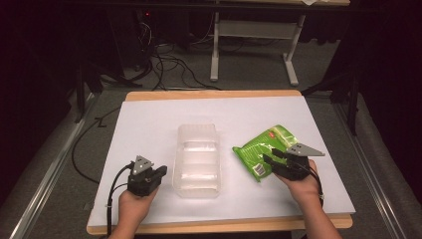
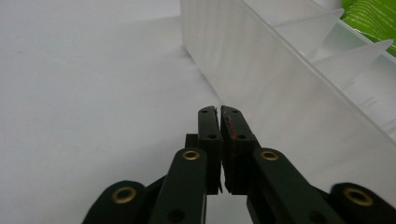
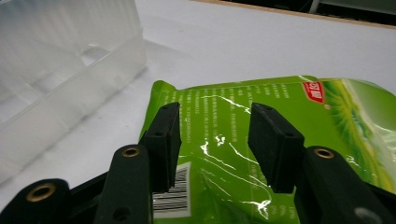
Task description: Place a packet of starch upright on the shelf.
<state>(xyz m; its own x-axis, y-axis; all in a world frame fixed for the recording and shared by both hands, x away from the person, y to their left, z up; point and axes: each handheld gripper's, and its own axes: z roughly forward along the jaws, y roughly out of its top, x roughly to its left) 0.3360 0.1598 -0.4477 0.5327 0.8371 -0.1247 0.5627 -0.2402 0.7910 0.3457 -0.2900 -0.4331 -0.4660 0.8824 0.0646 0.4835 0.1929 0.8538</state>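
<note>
Hovering spread-jawed over the green snack bag (image 3: pixel 261 126) (barcode showing, print unreadable), the right gripper (image 3: pixel 217 140) sits beside the clear divided tray (image 1: pixel 198 159); the left gripper (image 2: pixel 219 116) is closed on nothing.

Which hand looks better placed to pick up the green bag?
The right: its tool hangs open over the green bag. The left tool is shut, beside the clear box.

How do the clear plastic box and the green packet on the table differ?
The clear plastic box is see-through, rigid and divided into compartments; the green packet is opaque, printed and soft. The box stands square mid-table; the packet lies flat and askew, to its right. Both rest on the white tabletop.
</note>
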